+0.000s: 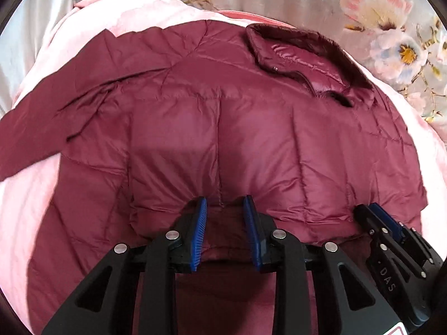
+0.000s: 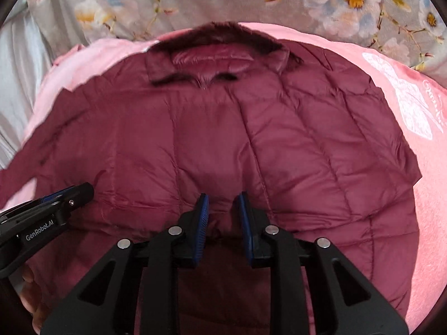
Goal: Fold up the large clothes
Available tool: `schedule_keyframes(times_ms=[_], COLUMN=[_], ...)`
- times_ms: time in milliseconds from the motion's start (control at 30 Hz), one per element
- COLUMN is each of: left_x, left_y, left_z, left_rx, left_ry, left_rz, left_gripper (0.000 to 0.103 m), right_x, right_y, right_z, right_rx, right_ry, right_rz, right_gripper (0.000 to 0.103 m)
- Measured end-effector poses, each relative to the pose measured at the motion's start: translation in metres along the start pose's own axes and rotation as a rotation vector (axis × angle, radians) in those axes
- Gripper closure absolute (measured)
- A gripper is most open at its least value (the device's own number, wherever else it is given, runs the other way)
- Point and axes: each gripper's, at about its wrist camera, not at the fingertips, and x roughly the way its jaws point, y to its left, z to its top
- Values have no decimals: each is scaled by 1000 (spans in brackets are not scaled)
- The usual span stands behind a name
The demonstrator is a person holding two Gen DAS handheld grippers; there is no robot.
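Observation:
A maroon quilted down jacket lies spread on a pink blanket, its dark fur collar at the far side. It also fills the right wrist view, collar at the top. My left gripper has its jaws partly closed on a fold of the jacket's near hem. My right gripper also pinches a fold of the near hem. The right gripper shows at the lower right of the left wrist view, and the left gripper at the lower left of the right wrist view.
The pink blanket lies under the jacket, with a white butterfly print at its right. A grey floral sheet lies beyond the collar. A sleeve reaches out to the left.

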Motion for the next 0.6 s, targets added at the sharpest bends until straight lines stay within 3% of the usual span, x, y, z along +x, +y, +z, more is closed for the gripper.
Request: schedule_keyframes(times_ms=[233,600], left_x=[0,2], left_y=[-9,-14], left_z=[-16,-20], left_rx=[53,76], left_ry=[-110,-143], left_rz=[54,84], left_gripper=[74,73], right_x=[4,4], right_y=[6,18], right_z=[-10,-14], right_rx=[-15,-63], right_ry=[-46,-65], right_rz=[-33,-98], right_gripper=[82,82])
